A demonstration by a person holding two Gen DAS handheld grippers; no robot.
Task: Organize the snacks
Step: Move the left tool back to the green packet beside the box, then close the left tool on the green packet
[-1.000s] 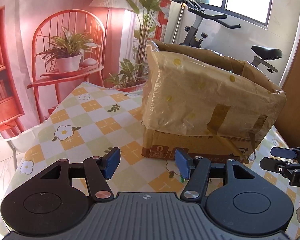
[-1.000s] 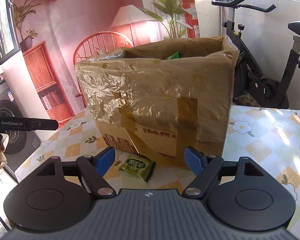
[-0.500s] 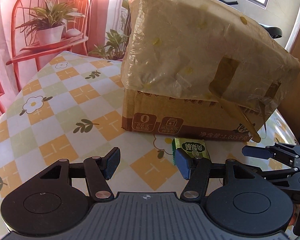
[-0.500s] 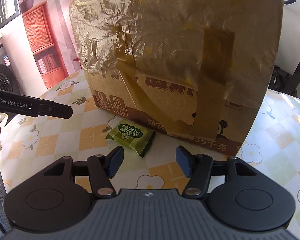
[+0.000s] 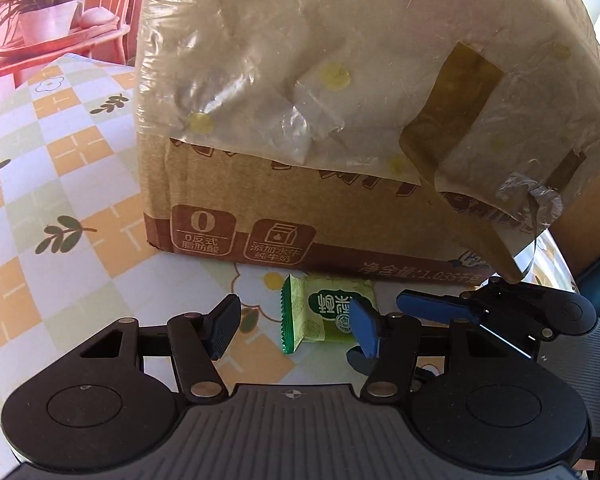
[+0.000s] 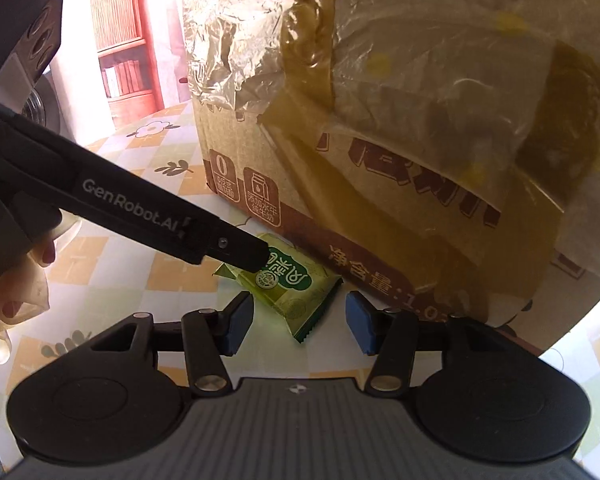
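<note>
A green snack packet [image 5: 324, 316] [image 6: 288, 284] lies flat on the tablecloth against the foot of a tall cardboard box [image 5: 340, 208] [image 6: 420, 184] wrapped in plastic film and brown tape. My left gripper [image 5: 296, 330] is open just above the table, and its right finger [image 5: 364, 332] overlaps the packet's right end. My right gripper [image 6: 300, 322] comes from the other side with its jaws closing. The packet's near corner lies between its pads, which are not touching it. The left gripper's black finger [image 6: 236, 246] reaches over the packet's far end.
The table carries a chequered orange and green cloth with flowers [image 5: 60, 200]. A gloved hand [image 6: 8, 300] holds the left gripper. A potted plant on a red chair [image 5: 48, 12] and a red bookshelf [image 6: 120, 40] stand behind the table.
Both grippers have dropped and tilted down toward the packet at the box's foot. The right jaws have narrowed. The two grippers now stand close together around the packet.
</note>
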